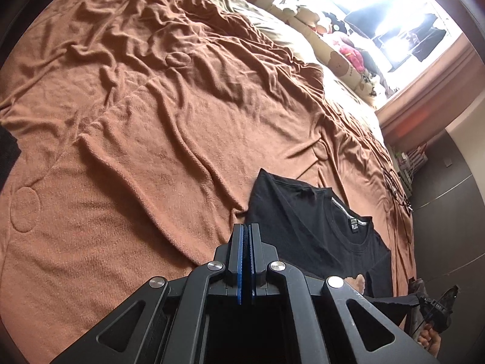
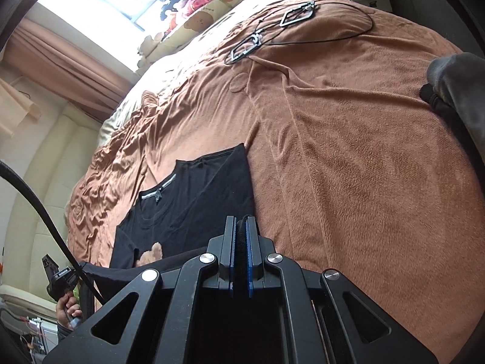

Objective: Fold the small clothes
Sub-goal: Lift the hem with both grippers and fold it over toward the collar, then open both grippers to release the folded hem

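A black T-shirt (image 1: 306,212) with a neck label and a small bear print lies partly on the brown blanket (image 1: 151,121); it also shows in the right wrist view (image 2: 197,194). My left gripper (image 1: 249,236) is shut on black cloth at the shirt's edge. My right gripper (image 2: 240,230) is shut on a thicker fold of the same shirt. The shirt's near edge is lifted and stretched between the two grippers. The right gripper shows at the lower right of the left wrist view (image 1: 436,309), and the left gripper at the lower left of the right wrist view (image 2: 57,276).
The blanket (image 2: 348,151) covers a wide bed. Metal hangers and a black cable (image 2: 272,33) lie on it far from me. Patterned pillows and soft toys (image 1: 342,51) sit under a bright window. A dark grey garment (image 2: 454,85) lies at the right edge.
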`<state>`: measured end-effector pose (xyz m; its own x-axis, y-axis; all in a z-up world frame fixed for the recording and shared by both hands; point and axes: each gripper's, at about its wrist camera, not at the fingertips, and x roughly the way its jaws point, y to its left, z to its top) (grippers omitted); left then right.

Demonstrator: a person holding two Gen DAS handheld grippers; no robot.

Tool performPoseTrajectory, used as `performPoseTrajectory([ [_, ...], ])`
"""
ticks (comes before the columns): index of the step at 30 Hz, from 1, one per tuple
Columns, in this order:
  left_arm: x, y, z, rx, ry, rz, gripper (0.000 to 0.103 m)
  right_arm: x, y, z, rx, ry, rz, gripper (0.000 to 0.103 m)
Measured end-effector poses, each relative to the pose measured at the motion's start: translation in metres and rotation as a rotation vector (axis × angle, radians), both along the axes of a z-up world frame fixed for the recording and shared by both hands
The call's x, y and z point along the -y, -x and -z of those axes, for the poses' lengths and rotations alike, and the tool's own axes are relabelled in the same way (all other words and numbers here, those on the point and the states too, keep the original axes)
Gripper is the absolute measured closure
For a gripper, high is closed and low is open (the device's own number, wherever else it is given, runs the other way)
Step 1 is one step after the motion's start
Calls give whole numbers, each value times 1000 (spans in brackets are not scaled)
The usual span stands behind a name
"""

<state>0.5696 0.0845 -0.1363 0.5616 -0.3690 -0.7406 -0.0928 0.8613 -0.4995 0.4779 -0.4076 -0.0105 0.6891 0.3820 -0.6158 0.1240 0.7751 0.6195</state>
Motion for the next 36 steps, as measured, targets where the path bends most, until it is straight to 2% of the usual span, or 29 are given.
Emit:
performPoseTrajectory([
  [8, 3, -29, 33, -50, -16, 6, 100, -6, -37, 25, -44, 10, 10, 101],
  [18, 4, -55, 65, -113, -75, -8, 98, -5, -67, 52, -83, -4, 19, 99],
  [20, 0, -56, 66, -128, -77, -20, 96, -2, -66, 51, -78, -21, 43, 94],
  [21, -3, -56, 67, -131, -64, -21, 87, 0, -64, 49, -72, -15, 60, 87],
  [22, -5, -54, 65, -130, -50, -20, 72, 2, -61, 46, -58, -22, 79, 72],
  [23, -7, -52, 62, -119, -49, -18, 64, 5, -56, 43, -34, -47, 96, 61],
  [24, -8, -49, 58, -102, -62, -17, 50, 6, -51, 40, -9, -65, 108, 40],
  [25, -7, -46, 53, -88, -78, -14, 42, 6, -46, 36, 19, -68, 119, 31],
  [29, -4, -39, 40, -57, -123, 19, 31, -4, -31, 23, 59, -36, 116, 30],
  [33, 4, -33, 37, -62, -196, 81, 30, -20, -19, 18, 81, 95, 83, 25],
  [36, 10, -29, 40, -73, -240, 134, 30, -32, -14, 22, 66, 185, 29, 25],
])
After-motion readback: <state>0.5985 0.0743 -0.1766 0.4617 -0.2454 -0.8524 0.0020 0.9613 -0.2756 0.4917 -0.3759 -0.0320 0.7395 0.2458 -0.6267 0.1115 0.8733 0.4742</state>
